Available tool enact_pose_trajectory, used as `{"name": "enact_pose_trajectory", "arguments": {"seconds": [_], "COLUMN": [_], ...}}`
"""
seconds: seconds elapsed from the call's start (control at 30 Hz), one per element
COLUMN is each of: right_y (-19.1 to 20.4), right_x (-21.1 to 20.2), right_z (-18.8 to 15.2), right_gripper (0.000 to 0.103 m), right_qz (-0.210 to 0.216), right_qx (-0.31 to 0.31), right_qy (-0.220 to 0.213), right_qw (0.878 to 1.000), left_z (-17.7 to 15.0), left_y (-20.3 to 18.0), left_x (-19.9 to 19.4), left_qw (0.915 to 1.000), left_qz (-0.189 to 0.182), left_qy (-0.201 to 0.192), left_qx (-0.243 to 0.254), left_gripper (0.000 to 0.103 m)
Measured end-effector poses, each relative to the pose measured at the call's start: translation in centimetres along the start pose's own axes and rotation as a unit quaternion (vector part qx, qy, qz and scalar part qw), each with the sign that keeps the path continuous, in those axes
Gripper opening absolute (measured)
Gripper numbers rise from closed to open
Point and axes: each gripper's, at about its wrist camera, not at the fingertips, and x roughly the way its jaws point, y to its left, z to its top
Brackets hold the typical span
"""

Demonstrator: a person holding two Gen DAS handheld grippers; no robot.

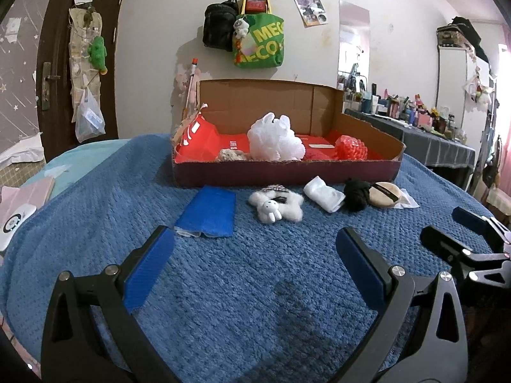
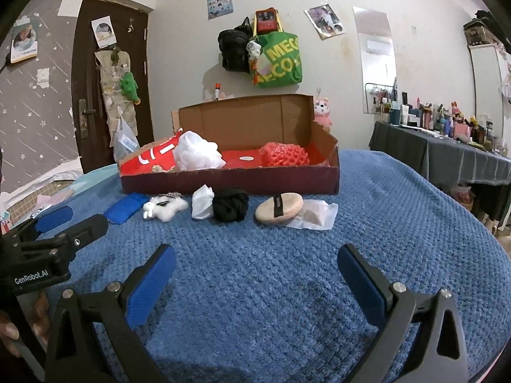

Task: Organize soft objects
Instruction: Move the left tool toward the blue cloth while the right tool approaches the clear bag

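Both grippers (image 1: pixel 255 245) (image 2: pixel 255 263) level above blanket (image 2: pixel 287 287), jaws spread.

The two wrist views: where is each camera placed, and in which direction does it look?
Left wrist: sits on the left tool, low over the blanket, facing the box; its open fingers and the right tool show.
Right wrist: sits on the right tool, facing the same box; its open fingers and the left tool show.
Shared: box, puff, green bag.
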Motion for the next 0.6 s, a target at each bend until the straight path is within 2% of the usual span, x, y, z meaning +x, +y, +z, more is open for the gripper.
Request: {"name": "enact_pose_trajectory", "arguments": {"seconds": [0.27,0.47,0.6], "right_y": [-1.4,-2.9,-4.5], "right_x": [0.8,3.1,4.7], "right_z": [2.5,4.1,4.7], "right_gripper": [0.103,0.103,0.103], "right_qz": [-0.019,-0.047,-0.052], "right_qx": [-0.002,-0.011,-0.008], "right_qy": [0.015,0.078,0.119], "right_qw": [1.000,0.996,0.991], "left_z": [2.3,4.0,4.8], "left_y": [1.1,2.8,3.5], "left_x": [1.1,3.6,5.5], "left_qw": [0.9994,0.9967,0.9929], "left_qz": [0.025,0.038,0.047], "left_qy": [0.019,0.070,0.099], "left_qx": [0.013,0.017,0.044], "left_gripper": [0.103,0.103,0.103]}}
